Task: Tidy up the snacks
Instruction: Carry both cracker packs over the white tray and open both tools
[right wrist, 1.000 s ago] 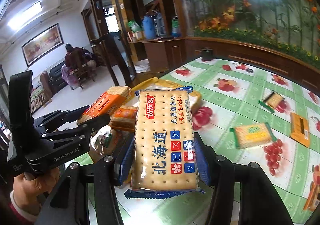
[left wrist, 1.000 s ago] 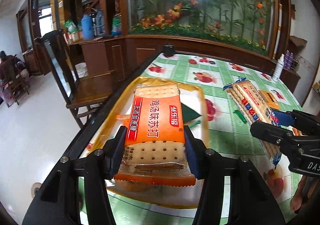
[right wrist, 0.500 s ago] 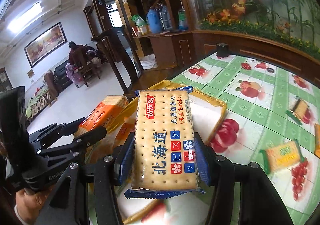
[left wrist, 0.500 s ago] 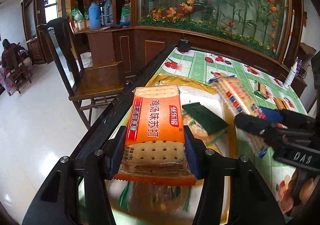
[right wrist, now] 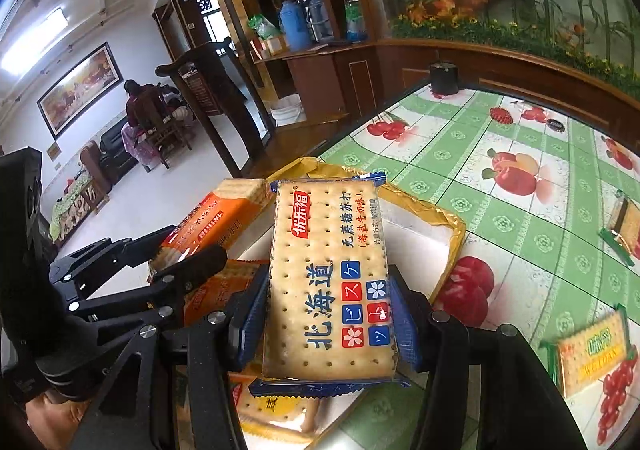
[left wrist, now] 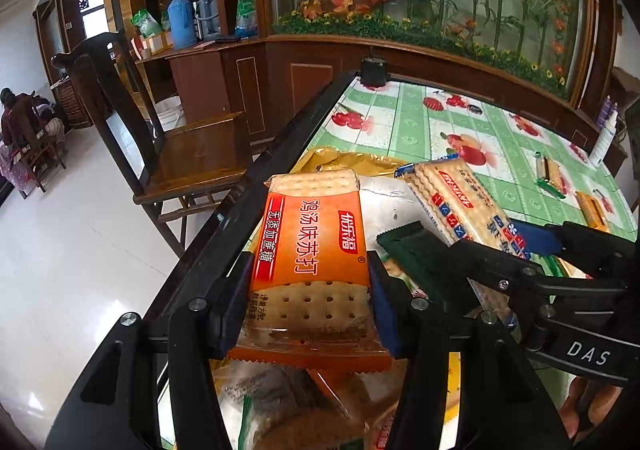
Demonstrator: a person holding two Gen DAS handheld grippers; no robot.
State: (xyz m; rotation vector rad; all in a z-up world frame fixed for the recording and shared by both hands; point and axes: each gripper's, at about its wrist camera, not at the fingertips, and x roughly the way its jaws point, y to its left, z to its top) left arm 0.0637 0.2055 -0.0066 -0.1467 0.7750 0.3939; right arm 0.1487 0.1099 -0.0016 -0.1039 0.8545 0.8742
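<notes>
My left gripper (left wrist: 308,302) is shut on an orange soda-cracker packet (left wrist: 312,242), pinched across its width by the blue pads. My right gripper (right wrist: 326,314) is shut the same way on a blue-edged cracker packet (right wrist: 328,282). Both packets hang side by side over a gold-rimmed tray (right wrist: 448,226) at the table's near-left corner. Each view catches the other tool: the right gripper (left wrist: 508,238) with its blue packet (left wrist: 460,206), and the left gripper (right wrist: 192,246) with its orange packet (right wrist: 216,218). A dark green packet (left wrist: 416,250) and other cracker packets (right wrist: 276,410) lie in the tray.
Loose snack packets (right wrist: 588,350) lie on the green fruit-print tablecloth (right wrist: 520,234) to the right of the tray. A black cup (right wrist: 444,78) stands at the far corner. Left of the table's dark edge (left wrist: 240,218) is a wooden chair (left wrist: 192,154).
Both grippers have carried their packets leftward and down. They now sit over the gold tray, which fills more of both views. Neither grip has changed.
</notes>
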